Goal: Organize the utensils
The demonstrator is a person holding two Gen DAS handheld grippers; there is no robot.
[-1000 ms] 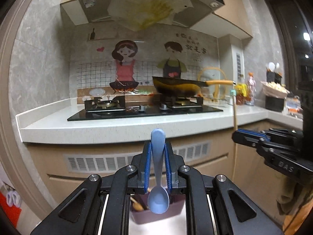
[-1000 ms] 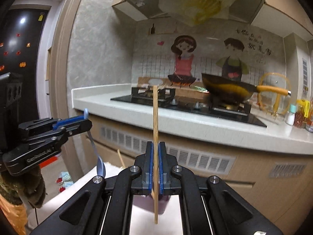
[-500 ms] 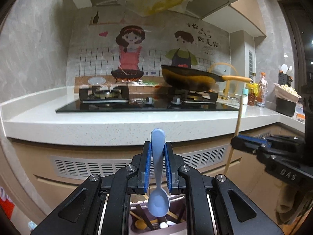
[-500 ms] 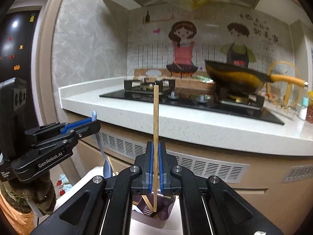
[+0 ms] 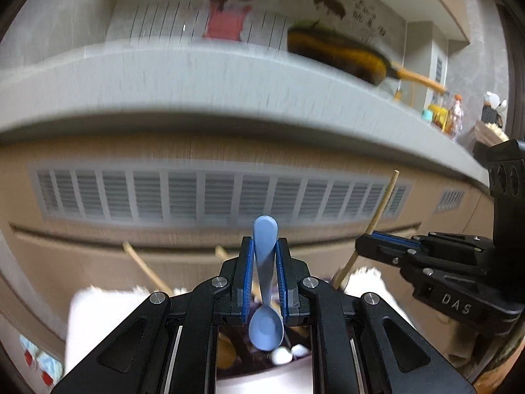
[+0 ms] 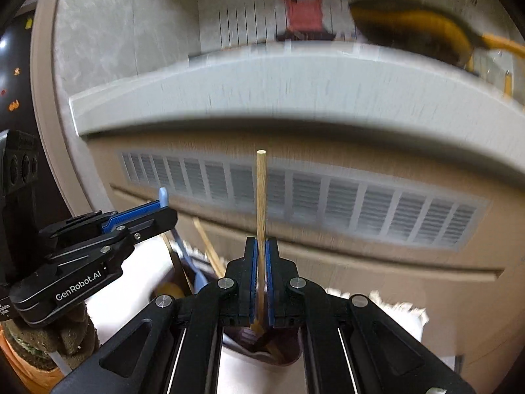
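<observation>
White lettering "GenRobot.AI" runs along the black body of the left tongs (image 6: 164, 220), lower left of the right wrist view. In the left wrist view, "DAS" stands on the black body of the right tongs (image 5: 364, 246), lower right. Wall characters at upper right are too blurred to read.

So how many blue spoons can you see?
1. The blue spoon is pinched upright in the left gripper, bowl down over the purple holder. More spoons could be hidden inside the holder; the view is blurry.
</observation>
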